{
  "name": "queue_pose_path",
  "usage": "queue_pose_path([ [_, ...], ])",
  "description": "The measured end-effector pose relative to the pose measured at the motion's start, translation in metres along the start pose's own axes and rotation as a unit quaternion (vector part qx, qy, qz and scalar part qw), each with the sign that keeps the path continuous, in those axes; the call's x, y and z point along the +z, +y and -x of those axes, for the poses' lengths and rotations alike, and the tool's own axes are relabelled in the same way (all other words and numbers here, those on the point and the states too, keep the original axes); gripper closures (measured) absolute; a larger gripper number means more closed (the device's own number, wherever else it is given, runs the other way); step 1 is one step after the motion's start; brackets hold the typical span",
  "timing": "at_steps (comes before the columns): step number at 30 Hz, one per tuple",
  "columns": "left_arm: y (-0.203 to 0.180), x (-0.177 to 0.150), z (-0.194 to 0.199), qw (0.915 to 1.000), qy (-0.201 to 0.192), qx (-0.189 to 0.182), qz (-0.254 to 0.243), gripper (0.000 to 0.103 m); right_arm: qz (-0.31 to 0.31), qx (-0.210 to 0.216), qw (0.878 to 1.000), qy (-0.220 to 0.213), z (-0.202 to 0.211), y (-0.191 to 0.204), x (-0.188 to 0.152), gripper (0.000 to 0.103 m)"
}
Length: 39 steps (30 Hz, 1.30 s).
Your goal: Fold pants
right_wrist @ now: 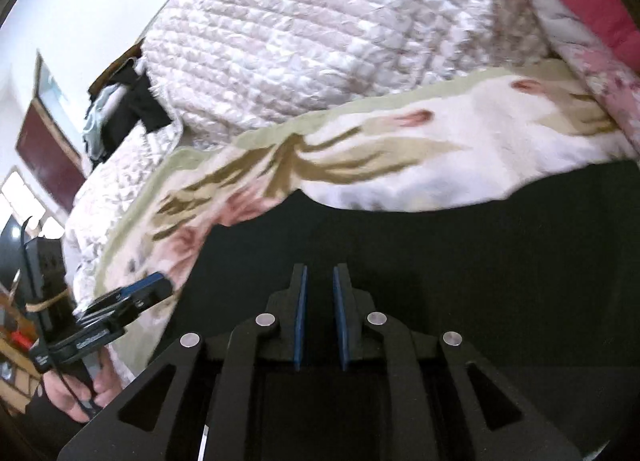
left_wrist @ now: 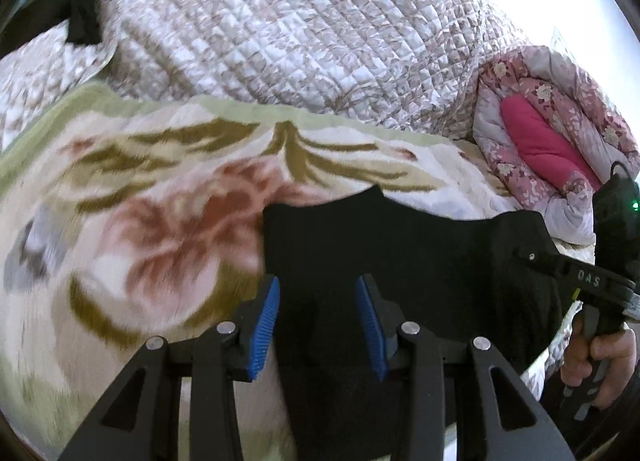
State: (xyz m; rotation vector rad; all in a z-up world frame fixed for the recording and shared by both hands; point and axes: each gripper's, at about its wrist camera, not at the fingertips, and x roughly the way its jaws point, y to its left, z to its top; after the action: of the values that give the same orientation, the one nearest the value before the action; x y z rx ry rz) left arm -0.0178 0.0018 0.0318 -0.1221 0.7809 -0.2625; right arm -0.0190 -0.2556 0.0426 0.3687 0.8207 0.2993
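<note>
"DAS" on right tool (left_wrist: 588, 281) body; other labels unreadable.

Pants (left_wrist: 400, 245): one pair, black. Floral blanket (left_wrist: 160, 189): one. Quilted cover (left_wrist: 280, 29): one. Pink floral duvet (left_wrist: 560, 133): one, at three o'clock. Grippers: two, left gripper (left_wrist: 318, 325), right gripper (right_wrist: 320, 317). Dark garments (right_wrist: 132, 109) at nine o'clock: possibly two.

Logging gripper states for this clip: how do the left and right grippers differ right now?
The left gripper has its blue pads set wide apart; the right gripper has its pads nearly closed, with a narrow gap. The left gripper sits at the edge of the black pants, by the floral blanket; the right gripper is over them. Both point toward the bedding.
</note>
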Motion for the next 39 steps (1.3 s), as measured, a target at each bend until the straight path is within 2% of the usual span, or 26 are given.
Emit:
queue_pose_path([
  [4, -0.012, 0.023, -0.032, 0.9995, 0.008, 0.005, -0.031, 0.060, 0.016, -0.005, 0.999, 0.035, -0.040, 0.007, 0.011, 0.090],
  [7, -0.007, 0.031, -0.060, 0.9992, 0.028, 0.010, -0.026, 0.060, 0.011, -0.051, 0.997, 0.052, -0.060, -0.007, 0.014, 0.092],
  [9, -0.001, 0.028, -0.078, 0.9986, 0.051, 0.005, -0.014, 0.060, -0.022, -0.033, 0.998, 0.048, -0.057, -0.020, 0.015, 0.093],
  [10, -0.001, 0.026, -0.079, 0.9988, 0.047, 0.002, -0.014, 0.060, -0.019, -0.037, 0.998, 0.046, -0.056, -0.020, 0.016, 0.093],
  [12, -0.004, 0.025, -0.076, 0.9989, 0.039, 0.002, -0.025, 0.060, 0.002, -0.069, 0.997, 0.042, -0.053, -0.016, 0.014, 0.090],
  [15, -0.001, 0.023, -0.066, 0.9994, 0.030, -0.005, -0.015, 0.060, -0.004, -0.063, 0.997, 0.039, -0.043, -0.015, 0.008, 0.090],
  [17, -0.001, 0.019, -0.052, 0.9996, 0.023, -0.009, -0.012, 0.060, 0.023, -0.058, 0.998, 0.018, -0.023, -0.003, -0.002, 0.087],
  [22, -0.016, -0.012, -0.013, 0.9996, 0.010, -0.009, -0.027, 0.060, 0.095, -0.058, 0.994, -0.004, 0.003, 0.034, -0.038, 0.085],
  [25, -0.026, -0.036, 0.004, 0.9993, 0.004, -0.002, -0.037, 0.060, 0.124, -0.063, 0.990, 0.005, 0.004, 0.046, -0.068, 0.085],
  [26, -0.028, -0.044, 0.008, 0.9993, 0.004, 0.000, -0.037, 0.060, 0.129, -0.066, 0.989, 0.014, 0.001, 0.047, -0.074, 0.085],
  [29, -0.026, -0.062, 0.009, 0.9994, 0.016, 0.002, -0.031, 0.060, 0.178, -0.092, 0.980, -0.004, 0.002, 0.054, -0.092, 0.083],
  [34, -0.033, -0.071, 0.009, 0.9981, -0.003, 0.029, -0.054, 0.059, 0.176, -0.086, 0.980, -0.013, 0.005, 0.050, -0.095, 0.083],
  [39, -0.033, -0.075, 0.016, 0.9981, -0.011, 0.037, -0.049, 0.059, 0.178, -0.109, 0.978, -0.021, 0.015, 0.055, -0.101, 0.083],
])
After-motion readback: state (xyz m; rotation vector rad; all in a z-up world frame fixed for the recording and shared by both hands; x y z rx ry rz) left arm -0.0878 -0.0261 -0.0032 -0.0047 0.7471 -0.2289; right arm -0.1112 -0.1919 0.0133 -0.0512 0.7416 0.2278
